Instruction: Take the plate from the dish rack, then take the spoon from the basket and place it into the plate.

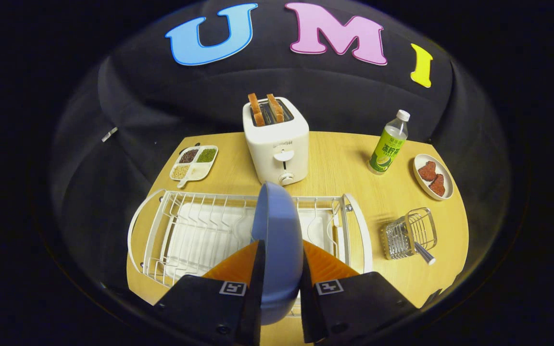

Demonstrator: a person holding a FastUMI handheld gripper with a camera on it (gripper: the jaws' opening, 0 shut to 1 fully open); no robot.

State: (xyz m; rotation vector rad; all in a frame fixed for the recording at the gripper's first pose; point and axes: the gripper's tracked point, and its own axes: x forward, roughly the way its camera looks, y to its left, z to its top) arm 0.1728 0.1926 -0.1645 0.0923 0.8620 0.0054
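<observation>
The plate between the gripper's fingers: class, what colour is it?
Blue, plain with no pattern. The gripper view shows the plate on edge, clamped in the gripper.

Your gripper has both fingers clamped on the blue plate, held on edge over the white wire dish rack. Spoon sits tilted in the metal basket beside the rack, handle sticking out.

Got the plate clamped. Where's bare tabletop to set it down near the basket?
The hand-held gripper is shut on the blue plate. Bare wood lies between the dish rack, toaster and bottle, reaching to the wire basket. Crowded along the right side: snack dish, basket, spoon handle.
</observation>
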